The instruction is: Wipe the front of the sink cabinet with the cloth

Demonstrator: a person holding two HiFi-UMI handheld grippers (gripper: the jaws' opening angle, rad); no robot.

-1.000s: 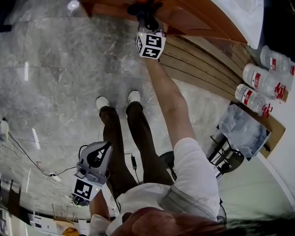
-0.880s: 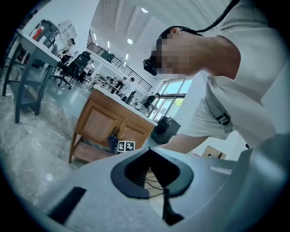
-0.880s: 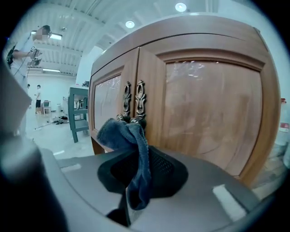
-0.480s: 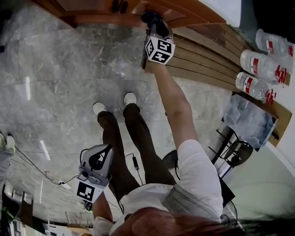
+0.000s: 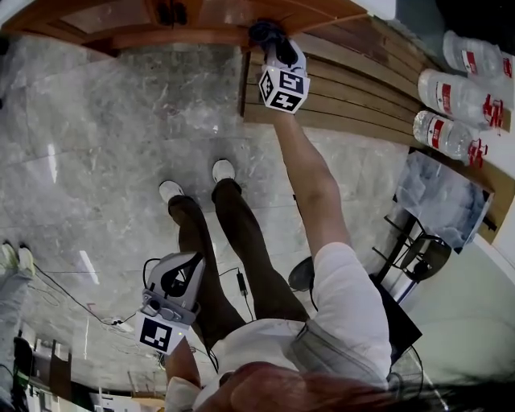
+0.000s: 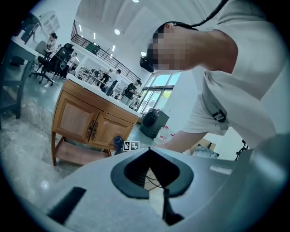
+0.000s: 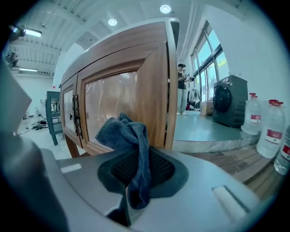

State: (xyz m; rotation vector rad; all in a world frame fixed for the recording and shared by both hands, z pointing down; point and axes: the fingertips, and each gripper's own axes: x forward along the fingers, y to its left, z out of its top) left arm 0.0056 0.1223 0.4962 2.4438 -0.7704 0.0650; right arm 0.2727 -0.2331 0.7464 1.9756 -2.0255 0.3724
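Two grippers show in the head view: your right gripper (image 5: 273,48) reaches to the sink cabinet (image 5: 201,16) with the dark cloth (image 5: 264,32) at its wooden front, while your left gripper (image 5: 173,286) hangs beside your leg, well apart from it. The left gripper view shows its jaws closed together on nothing. The right gripper view shows those jaws pinched tight on the cloth, bunched just before the cabinet door (image 7: 113,99), near the cabinet's corner

Bright, even indoor light from round ceiling lamps (image 7: 165,8) and tall windows (image 7: 210,50) — the polished grey marble floor (image 5: 121,137) carries pale glare streaks, the glossy wooden cabinet door (image 7: 111,106) a soft sheen. Both gripper views bend and darken at their rims.
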